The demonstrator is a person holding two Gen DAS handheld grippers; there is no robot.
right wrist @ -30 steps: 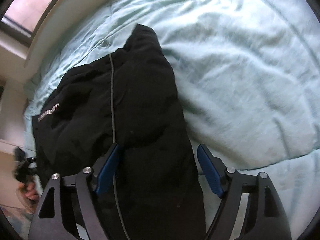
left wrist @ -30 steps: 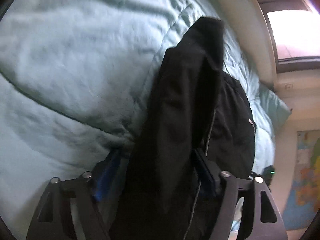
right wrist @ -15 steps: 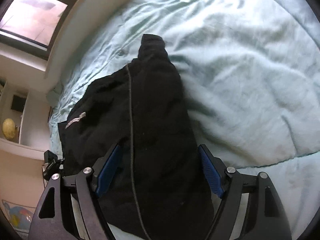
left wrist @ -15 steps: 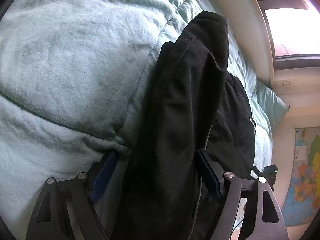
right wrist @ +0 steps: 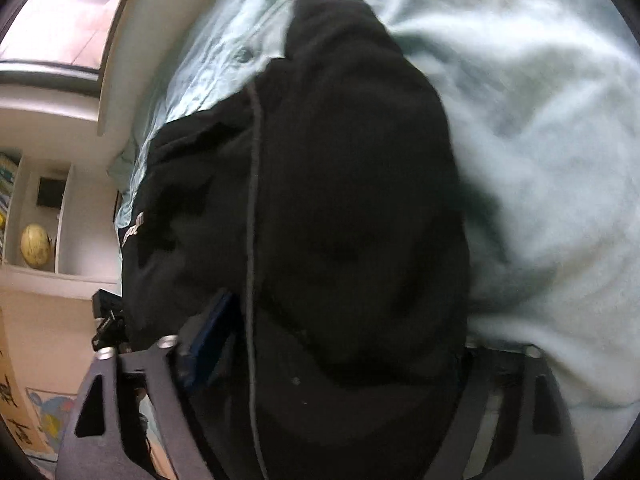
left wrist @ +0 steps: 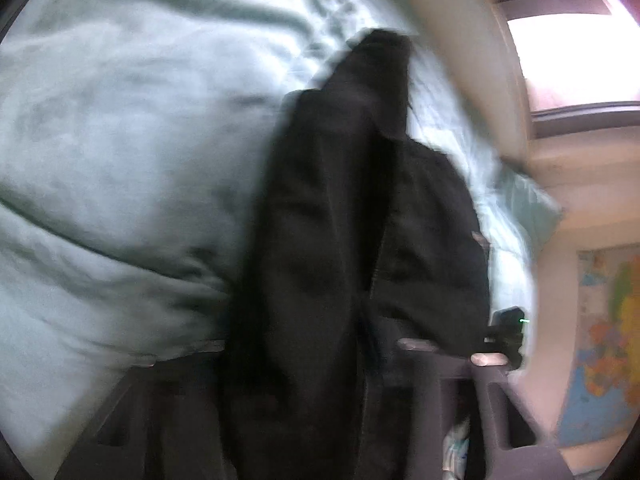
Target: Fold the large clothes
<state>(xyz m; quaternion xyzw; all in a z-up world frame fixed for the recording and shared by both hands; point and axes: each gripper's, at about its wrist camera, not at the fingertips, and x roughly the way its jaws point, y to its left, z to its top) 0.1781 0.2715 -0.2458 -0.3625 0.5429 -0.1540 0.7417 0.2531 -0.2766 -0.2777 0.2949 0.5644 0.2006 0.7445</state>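
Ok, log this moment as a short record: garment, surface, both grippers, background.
garment: black garment, bunched lengthwise, thin grey cord along it
surface: pale green duvet, rumpled
left gripper: jaws closing, garment between them; frame blurred
right gripper: jaws closing, garment between them; blue pad showing on one side
background: window, wall map, globe on a shelf

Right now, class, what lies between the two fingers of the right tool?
A thick fold of the black garment fills the gap of the right tool, whose jaws are closing; the right wrist view shows it, over the pale green duvet.
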